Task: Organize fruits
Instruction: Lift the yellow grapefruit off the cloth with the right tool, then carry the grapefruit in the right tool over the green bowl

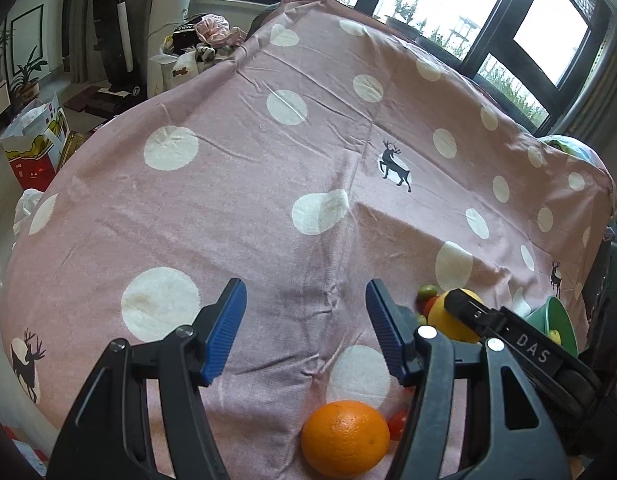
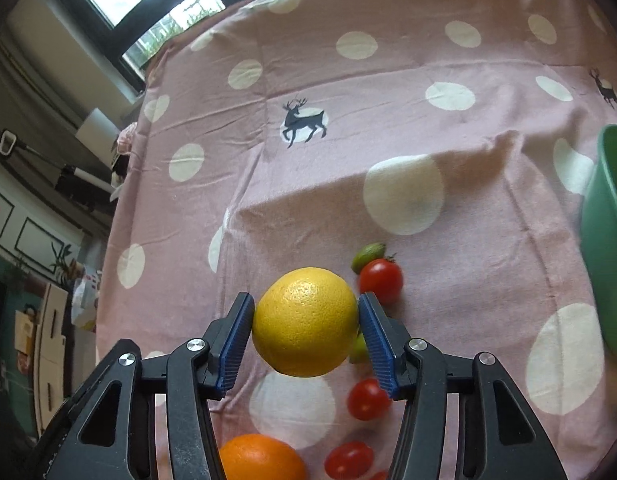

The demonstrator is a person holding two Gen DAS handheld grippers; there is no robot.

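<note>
My right gripper (image 2: 305,334) is shut on a large yellow citrus fruit (image 2: 304,322), held above the pink dotted cloth (image 2: 388,120). Below it lie several red tomatoes (image 2: 380,280), a small green fruit (image 2: 366,257) and an orange (image 2: 260,460). A green bowl (image 2: 606,240) stands at the right edge. My left gripper (image 1: 304,332) is open and empty above the cloth (image 1: 268,180), with the orange (image 1: 344,438) just below and right of it. In the left wrist view the right gripper (image 1: 504,328) holds the yellow fruit (image 1: 448,320) beside the green bowl (image 1: 554,324).
The table ends at the far edge under dark-framed windows (image 1: 488,20). Left of the table are a red and white box (image 1: 32,148), bags and a cluttered chair (image 1: 204,48). A potted plant (image 1: 26,76) stands at the far left.
</note>
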